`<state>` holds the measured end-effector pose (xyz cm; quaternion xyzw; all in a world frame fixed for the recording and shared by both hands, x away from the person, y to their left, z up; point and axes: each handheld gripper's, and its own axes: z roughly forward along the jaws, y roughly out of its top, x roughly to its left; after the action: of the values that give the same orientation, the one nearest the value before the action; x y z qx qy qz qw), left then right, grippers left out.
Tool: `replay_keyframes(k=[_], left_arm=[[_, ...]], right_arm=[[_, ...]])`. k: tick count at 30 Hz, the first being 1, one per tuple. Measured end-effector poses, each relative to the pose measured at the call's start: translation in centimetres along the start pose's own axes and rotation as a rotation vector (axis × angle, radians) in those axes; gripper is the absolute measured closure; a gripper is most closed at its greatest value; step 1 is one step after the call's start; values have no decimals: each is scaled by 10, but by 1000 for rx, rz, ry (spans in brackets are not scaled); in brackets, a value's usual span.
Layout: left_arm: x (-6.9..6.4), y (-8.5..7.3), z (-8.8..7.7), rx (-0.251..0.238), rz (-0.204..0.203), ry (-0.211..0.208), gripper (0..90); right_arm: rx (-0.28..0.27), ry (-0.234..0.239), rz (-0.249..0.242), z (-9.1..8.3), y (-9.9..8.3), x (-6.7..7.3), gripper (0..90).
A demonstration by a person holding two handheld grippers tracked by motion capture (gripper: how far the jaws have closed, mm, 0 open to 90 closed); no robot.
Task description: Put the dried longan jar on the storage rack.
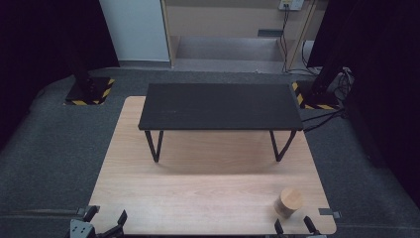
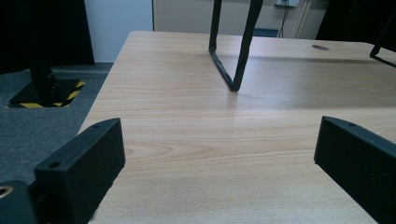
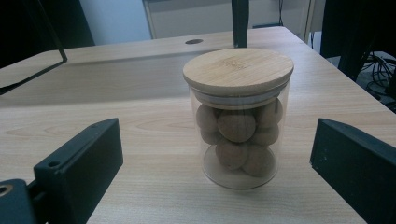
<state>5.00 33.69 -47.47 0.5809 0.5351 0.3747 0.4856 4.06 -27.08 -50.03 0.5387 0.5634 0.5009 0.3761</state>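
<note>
A clear glass jar point(image 3: 238, 135) with a round wooden lid point(image 3: 238, 70) stands upright on the wooden table, holding several brown balls. From above the jar point(image 1: 289, 202) sits near the table's front right corner. My right gripper point(image 1: 295, 226) is open just in front of it, its jaws wide apart and not touching the glass. In the right gripper view the right gripper point(image 3: 219, 175) has the jar just ahead of the gap between its jaws. My left gripper point(image 1: 106, 218) is open at the front left corner, nothing between its jaws; in its own view the left gripper point(image 2: 219, 158) faces bare wood.
A low black shelf point(image 1: 220, 105) on thin black legs point(image 2: 233, 51) stands across the far half of the table point(image 1: 198, 188). Dark grey carpet surrounds the table. Black stands with yellow striped bases point(image 1: 89, 91) and cables point(image 1: 322, 116) sit at the back corners.
</note>
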Motion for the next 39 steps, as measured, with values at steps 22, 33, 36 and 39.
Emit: replay_keyframes(k=[22,33,36,39], left_arm=[[0,1,0,-3,-1,-14,5],[-1,0,-1,-3,-3,-19,5],[-1,0,-1,-4,-2,-19,5],[-1,0,-2,-6,-4,-18,5]], right_arm=[[-3,-24,-13,-1,-1,5,25],[-2,-37,-19,2,-3,8,24],[-4,-44,-20,3,-4,8,22],[-9,-54,-18,5,-5,9,22]])
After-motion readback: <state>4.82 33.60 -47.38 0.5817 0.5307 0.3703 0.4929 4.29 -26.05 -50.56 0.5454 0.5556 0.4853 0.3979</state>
